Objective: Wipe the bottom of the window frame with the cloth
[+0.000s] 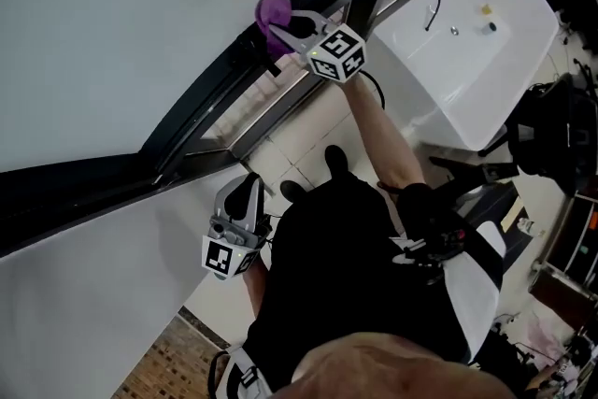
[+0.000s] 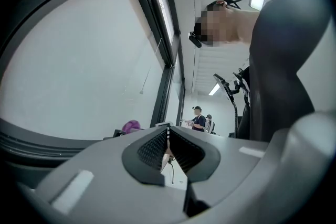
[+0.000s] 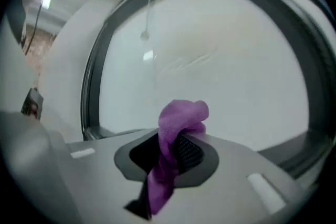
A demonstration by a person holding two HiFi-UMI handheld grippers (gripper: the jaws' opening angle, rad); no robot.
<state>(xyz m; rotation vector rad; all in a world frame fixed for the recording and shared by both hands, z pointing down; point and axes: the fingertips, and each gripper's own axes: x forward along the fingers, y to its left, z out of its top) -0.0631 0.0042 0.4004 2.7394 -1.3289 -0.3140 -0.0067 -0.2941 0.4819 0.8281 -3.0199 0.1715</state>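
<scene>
Right gripper clamps cloth, bunch protruding beyond its tips.

head view: overhead, steeply down | left gripper view: low, looking up | right gripper view: close on glass | shared: window frame

Your right arm stretches forward and up at nearly full reach, and the right gripper at its end is clamped on a purple cloth bunched between the jaws. Your left gripper hangs low, close beside your body, pointing forward with its jaws pressed together.
</scene>
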